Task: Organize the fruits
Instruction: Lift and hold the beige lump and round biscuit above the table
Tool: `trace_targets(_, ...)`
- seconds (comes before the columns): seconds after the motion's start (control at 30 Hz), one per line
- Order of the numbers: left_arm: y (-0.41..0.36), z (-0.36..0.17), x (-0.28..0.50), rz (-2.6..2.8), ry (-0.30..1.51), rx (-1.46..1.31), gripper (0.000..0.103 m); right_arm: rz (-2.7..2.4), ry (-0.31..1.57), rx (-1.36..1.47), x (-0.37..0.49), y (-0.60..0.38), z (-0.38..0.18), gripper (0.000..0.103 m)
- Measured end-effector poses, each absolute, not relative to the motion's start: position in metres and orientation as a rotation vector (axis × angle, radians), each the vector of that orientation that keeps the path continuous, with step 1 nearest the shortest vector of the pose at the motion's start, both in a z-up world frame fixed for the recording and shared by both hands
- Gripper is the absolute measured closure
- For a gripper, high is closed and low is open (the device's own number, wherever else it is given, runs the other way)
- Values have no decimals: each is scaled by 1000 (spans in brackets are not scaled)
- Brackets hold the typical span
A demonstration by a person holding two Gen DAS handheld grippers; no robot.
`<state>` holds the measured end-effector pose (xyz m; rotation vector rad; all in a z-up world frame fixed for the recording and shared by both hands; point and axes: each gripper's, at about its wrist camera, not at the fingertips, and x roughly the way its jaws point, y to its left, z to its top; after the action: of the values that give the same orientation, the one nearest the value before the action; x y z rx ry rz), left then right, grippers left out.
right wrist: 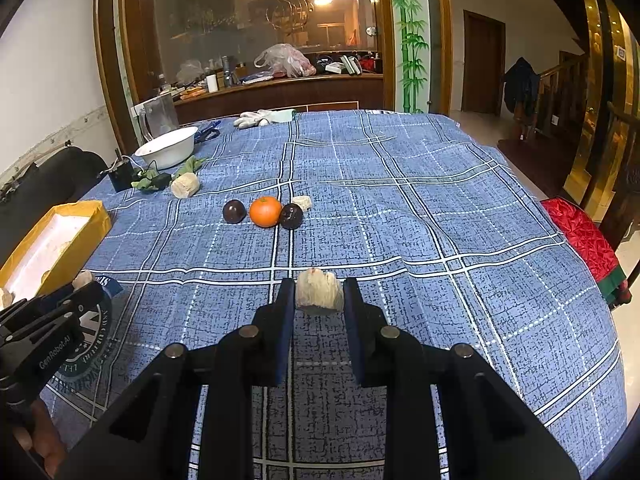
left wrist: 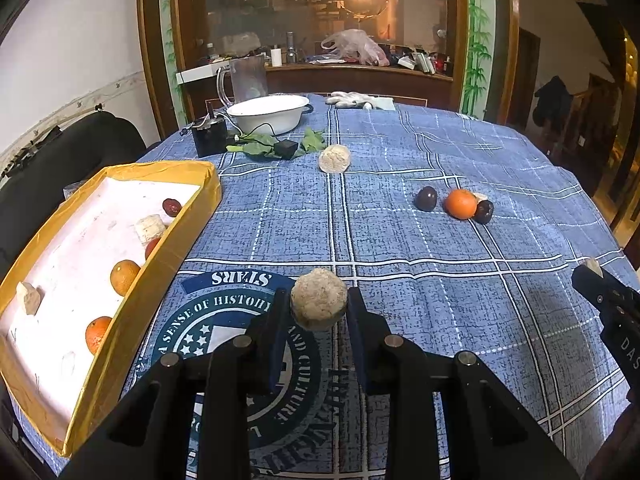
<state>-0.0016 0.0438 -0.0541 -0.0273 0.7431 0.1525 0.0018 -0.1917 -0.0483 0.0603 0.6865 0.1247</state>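
Here both grippers carry pale fruit pieces above the blue checked tablecloth (right wrist: 440,208).
The left gripper (left wrist: 319,300) pinches a round pale ball (left wrist: 319,298) near the yellow box (left wrist: 132,308); the right gripper (right wrist: 319,292) pinches a pale chunk (right wrist: 319,291); an orange (right wrist: 265,211) lies farther off.

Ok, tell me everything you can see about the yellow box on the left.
The yellow box is a shallow, open-topped tray, apparently cardboard, with mustard walls and a white floor. It sits at the table's left edge on the blue checked cloth. Inside lie oranges, a dark red fruit and pale beige pieces. Neither gripper touches it.
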Motion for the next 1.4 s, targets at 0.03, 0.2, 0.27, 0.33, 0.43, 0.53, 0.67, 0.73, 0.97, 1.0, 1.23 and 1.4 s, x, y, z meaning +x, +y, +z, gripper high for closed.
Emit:
trace_targets(0.03,45,-54,-2,152,743,-30,76,125,686,60,2,-192,-48,78)
trace_targets(0.2,46,-54,-3,158,740,-36,76,123,682,57,1,-192,-47,78)
trace_targets(0.27,46,-53,-3,157,739,-38,76,124,683,57,1,-192,-48,78)
trace_targets(0.33,46,-53,-3,160,739,-39,76,123,681,57,1,-192,-47,78)
trace_targets(0.43,47,-53,-3,163,738,-43,76,124,677,54,0,-192,-47,78)
trace_targets(0.53,47,-53,-3,166,737,-43,76,127,676,47,0,-190,-47,78)
trace_targets(0.67,49,-52,-5,174,726,-52,75,130,672,37,-1,-188,-46,78)
trace_targets(0.73,50,-52,-6,177,725,-56,76,130,671,34,-1,-187,-46,78)
trace_targets(0.97,51,-52,-5,179,728,-61,75,130,668,31,-1,-187,-45,78)
trace_targets(1.0,51,-52,-5,178,729,-61,76,131,668,31,-1,-187,-45,78)
trace_targets(1.23,51,-52,-5,182,729,-63,76,139,669,25,-1,-186,-45,78)
trace_targets(1.4,52,-52,-5,180,730,-70,76,135,678,19,0,-186,-46,78)
